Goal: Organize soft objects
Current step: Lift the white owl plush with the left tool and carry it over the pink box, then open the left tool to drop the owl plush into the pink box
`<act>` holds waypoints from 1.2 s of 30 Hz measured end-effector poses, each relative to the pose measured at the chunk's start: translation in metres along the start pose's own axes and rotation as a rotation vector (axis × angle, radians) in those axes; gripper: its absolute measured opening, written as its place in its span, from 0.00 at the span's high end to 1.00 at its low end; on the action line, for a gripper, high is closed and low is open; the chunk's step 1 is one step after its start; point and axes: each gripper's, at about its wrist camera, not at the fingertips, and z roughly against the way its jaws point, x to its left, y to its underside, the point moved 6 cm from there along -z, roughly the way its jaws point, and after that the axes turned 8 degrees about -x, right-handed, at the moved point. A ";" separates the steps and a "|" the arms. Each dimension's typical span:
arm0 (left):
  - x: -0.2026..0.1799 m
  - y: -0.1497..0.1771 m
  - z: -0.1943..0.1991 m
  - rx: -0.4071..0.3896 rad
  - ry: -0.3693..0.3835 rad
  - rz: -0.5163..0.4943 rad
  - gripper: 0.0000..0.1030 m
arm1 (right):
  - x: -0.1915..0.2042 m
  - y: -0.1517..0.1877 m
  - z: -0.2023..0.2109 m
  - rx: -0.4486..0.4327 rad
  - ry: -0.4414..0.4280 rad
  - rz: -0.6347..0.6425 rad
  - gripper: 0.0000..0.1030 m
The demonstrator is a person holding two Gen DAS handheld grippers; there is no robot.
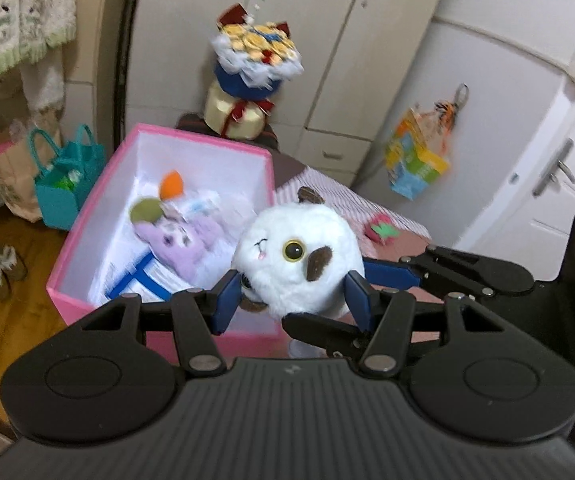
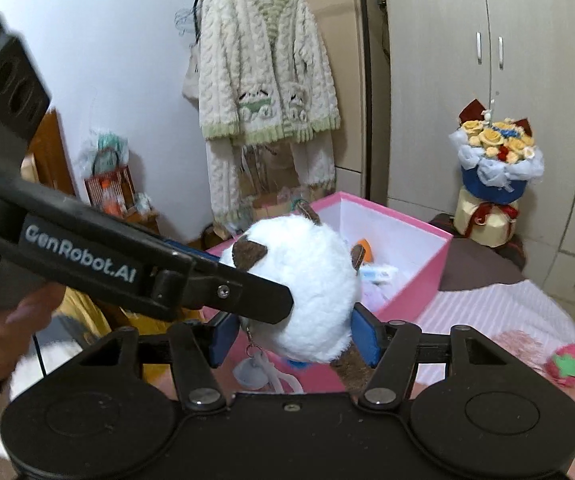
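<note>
A round white plush cat (image 1: 299,256) with brown patches is held in the air at the near right corner of the open pink box (image 1: 247,152). My left gripper (image 1: 293,300) is shut on it from both sides. My right gripper (image 2: 293,332) also grips the same plush (image 2: 307,280) with its blue pads (image 2: 363,338). The box holds a purple plush (image 1: 183,244), an orange and green toy (image 1: 163,196) and papers. A pink strawberry plush (image 2: 567,366) lies on the bed to the right.
The box (image 2: 415,272) sits on a pink striped bed cover (image 2: 487,312). A flower bouquet (image 1: 255,64) stands behind it by the wardrobe. A teal bag (image 1: 63,184) sits on the wooden floor to the left. A knitted cardigan (image 2: 263,68) hangs on a rack.
</note>
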 end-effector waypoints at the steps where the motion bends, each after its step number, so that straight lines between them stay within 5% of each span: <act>1: 0.004 -0.005 -0.003 -0.008 -0.008 0.004 0.46 | -0.002 -0.003 -0.007 -0.004 -0.012 -0.024 0.36; 15: 0.061 -0.008 -0.064 0.050 -0.106 0.027 0.46 | -0.025 0.003 -0.103 0.085 -0.109 -0.085 0.34; 20: 0.074 0.004 -0.088 0.104 -0.110 0.045 0.46 | -0.025 0.014 -0.124 0.124 -0.079 0.008 0.34; 25: 0.070 0.008 -0.091 0.124 -0.081 0.051 0.47 | -0.023 0.017 -0.123 0.116 -0.021 0.122 0.30; 36: 0.046 0.004 -0.044 0.038 -0.034 -0.076 0.45 | -0.036 0.016 -0.076 0.115 0.007 0.053 0.29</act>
